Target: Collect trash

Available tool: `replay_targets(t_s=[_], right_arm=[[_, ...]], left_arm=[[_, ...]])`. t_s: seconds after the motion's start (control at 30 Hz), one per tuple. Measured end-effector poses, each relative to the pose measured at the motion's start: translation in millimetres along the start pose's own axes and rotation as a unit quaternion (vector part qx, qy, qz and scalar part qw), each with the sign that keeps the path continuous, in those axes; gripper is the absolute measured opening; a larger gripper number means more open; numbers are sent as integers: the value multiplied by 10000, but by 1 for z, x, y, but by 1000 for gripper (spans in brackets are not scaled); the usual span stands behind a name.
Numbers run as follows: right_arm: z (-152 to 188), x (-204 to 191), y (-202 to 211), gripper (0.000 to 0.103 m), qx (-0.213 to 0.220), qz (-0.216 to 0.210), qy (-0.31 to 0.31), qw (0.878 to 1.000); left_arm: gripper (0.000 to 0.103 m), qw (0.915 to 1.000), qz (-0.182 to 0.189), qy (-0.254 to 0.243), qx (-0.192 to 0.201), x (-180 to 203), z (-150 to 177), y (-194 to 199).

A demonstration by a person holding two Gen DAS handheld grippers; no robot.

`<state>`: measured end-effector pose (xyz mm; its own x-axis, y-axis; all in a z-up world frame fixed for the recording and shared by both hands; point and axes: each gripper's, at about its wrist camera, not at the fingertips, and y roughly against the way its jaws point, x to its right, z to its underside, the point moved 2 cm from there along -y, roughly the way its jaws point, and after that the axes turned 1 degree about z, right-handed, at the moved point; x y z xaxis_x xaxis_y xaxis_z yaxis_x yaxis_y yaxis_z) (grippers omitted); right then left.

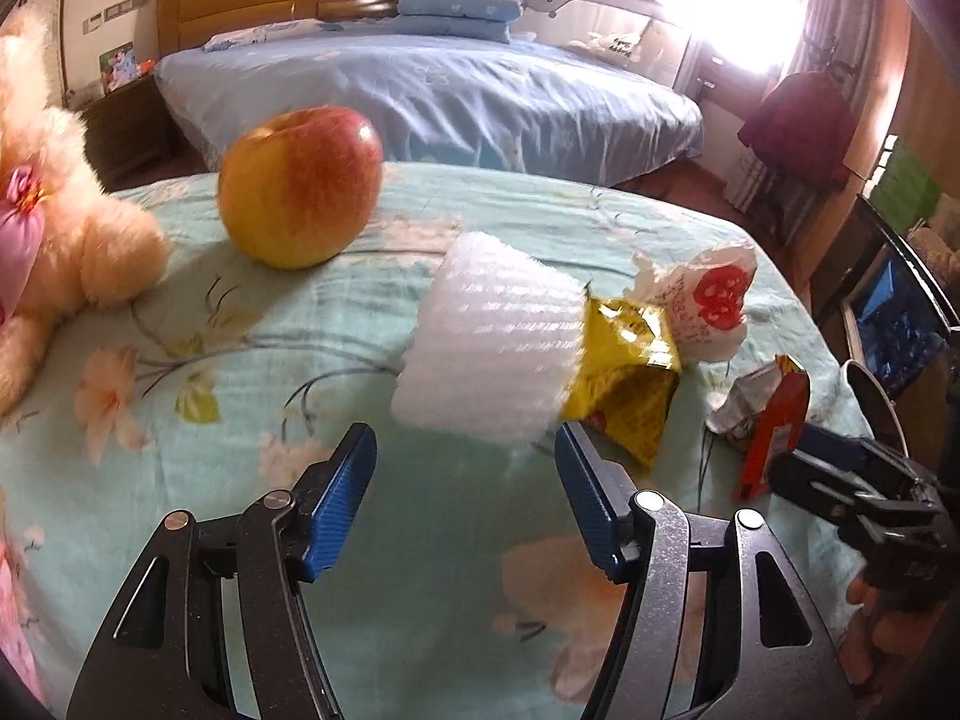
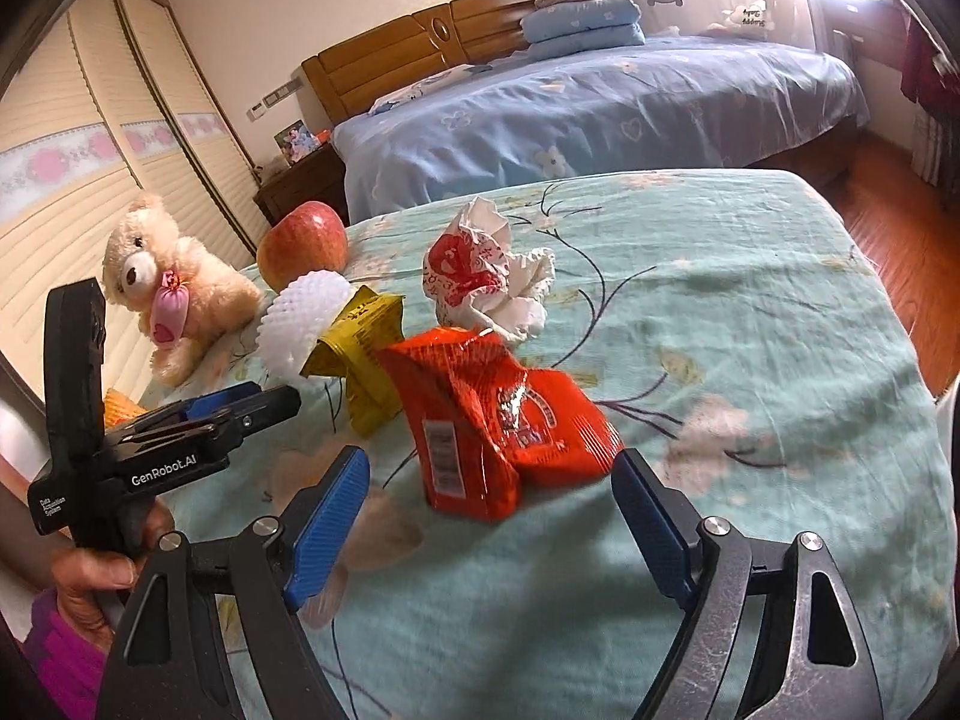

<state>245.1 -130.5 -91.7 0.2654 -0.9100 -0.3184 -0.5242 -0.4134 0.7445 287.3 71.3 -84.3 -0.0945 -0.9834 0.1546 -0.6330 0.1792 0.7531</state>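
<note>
On the teal flowered bedspread [image 1: 240, 480] lie a white foam fruit net [image 1: 489, 351], a yellow wrapper [image 1: 630, 384], a crumpled white bag with red print [image 1: 708, 300] and an orange snack bag [image 2: 504, 414]. My left gripper [image 1: 465, 450] is open, just short of the foam net. My right gripper [image 2: 489, 471] is open, its jaws either side of the orange bag, which also shows in the left wrist view [image 1: 774, 426]. The foam net [image 2: 303, 318], yellow wrapper [image 2: 363, 354] and white bag [image 2: 480, 270] lie beyond it.
A red-yellow apple [image 1: 300, 186] and a cream teddy bear [image 1: 54, 228] sit at the left of the spread. A blue-covered bed [image 1: 432, 90] with a wooden headboard stands behind. Wardrobe doors [image 2: 72, 180] line the left wall. Wooden floor [image 2: 888, 192] lies to the right.
</note>
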Motion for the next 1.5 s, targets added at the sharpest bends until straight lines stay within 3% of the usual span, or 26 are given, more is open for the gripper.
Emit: replay_targets(t_s=[0.03,0.07,0.1,0.17,0.2,0.27,0.3,0.53,0.57,0.6,0.67,0.9,0.93,1.0,1.1,1.3,1.5], right_arm=[[0,0,-2,70,-24,25,14,10000],[0,0,-4,59,-52,69,13,10000],[-1,1,-5,52,-54,89,9,9999],[-1,1,-4,43,-21,101,21,9999],[-1,1,-2,32,7,111,46,9999],[-2,0,0,16,3,7,40,10000],[-2,-1,1,14,10,8,55,10000],[1,-7,9,11,84,-117,57,9999],[2,-7,11,11,90,-153,53,9998],[2,-7,13,11,98,-175,46,9998],[3,-7,16,11,116,-188,37,9998],[4,-4,23,11,148,-236,-90,9996],[4,-4,23,11,148,-233,-99,9996],[4,-2,22,11,133,-237,-127,9996],[4,-3,21,11,125,-227,-123,9996],[4,-1,25,11,188,-243,-121,9995],[10,1,33,11,222,-259,-125,9993]], left_arm=[[60,10000,-10,-34,18,1,-2,-2],[48,10000,-10,-74,23,3,-3,-3],[27,9999,41,-112,-19,5,-3,-7],[4,9997,72,-164,-183,7,-3,-14],[2,9996,80,-169,-219,7,-2,-16],[1,9997,77,-152,-174,6,-2,-12],[1,9998,64,-147,-138,5,-1,-10],[2,10000,-58,48,1,-5,5,4],[12,9998,-130,143,-6,-8,4,5],[30,9996,-144,231,-10,-12,2,5],[46,9992,-244,321,86,-17,-3,5],[44,9990,-374,215,-104,-14,-11,-16],[42,9990,-365,229,-92,-14,-13,-17],[17,9993,-267,265,-32,-15,-19,-19],[10,9993,-241,299,11,-16,-23,-23],[8,9984,-370,360,227,-19,-15,-5],[8,9970,-363,603,321,-25,14,28]])
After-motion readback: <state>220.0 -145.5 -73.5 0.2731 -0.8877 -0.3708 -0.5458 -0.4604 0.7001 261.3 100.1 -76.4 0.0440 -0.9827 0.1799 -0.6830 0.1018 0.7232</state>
